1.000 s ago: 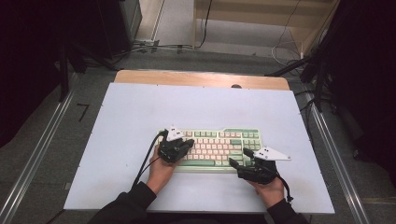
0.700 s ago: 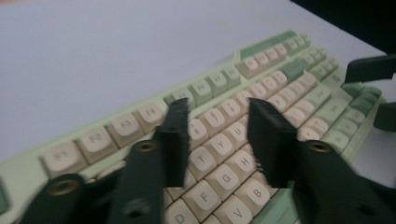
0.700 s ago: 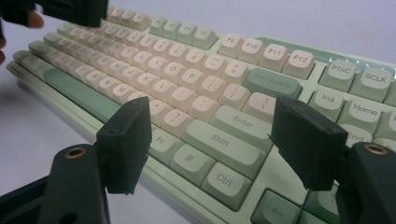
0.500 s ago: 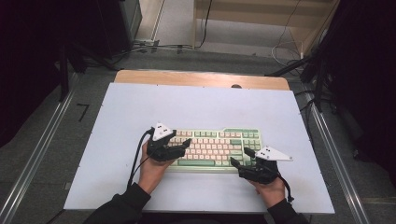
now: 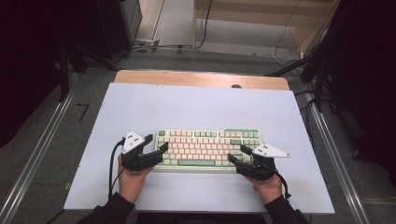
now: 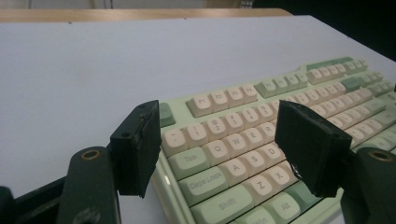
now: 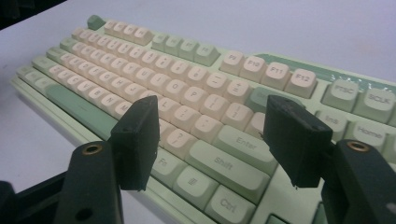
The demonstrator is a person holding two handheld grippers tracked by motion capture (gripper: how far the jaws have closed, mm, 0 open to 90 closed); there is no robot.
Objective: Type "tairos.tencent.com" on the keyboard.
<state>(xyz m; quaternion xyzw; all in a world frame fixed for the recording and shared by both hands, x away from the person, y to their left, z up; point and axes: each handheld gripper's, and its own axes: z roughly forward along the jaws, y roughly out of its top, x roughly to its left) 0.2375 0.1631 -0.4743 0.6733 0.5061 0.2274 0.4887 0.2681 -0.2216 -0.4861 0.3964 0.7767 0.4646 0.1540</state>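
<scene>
High view: a mint-and-cream mechanical keyboard (image 5: 208,149) lies near the front of the white table (image 5: 196,107), flanked by both hands. Left gripper (image 5: 156,150) sits at its left end, jaws apart astride that edge, clamping nothing. Right gripper (image 5: 237,157), jaws just been closing yet apart over the Shift and Enter keys, probably readies a two-sided hold.

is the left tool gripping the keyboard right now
No, the left tool stands open over the keyboard at its left end, with neither pad pressing on it.
</scene>
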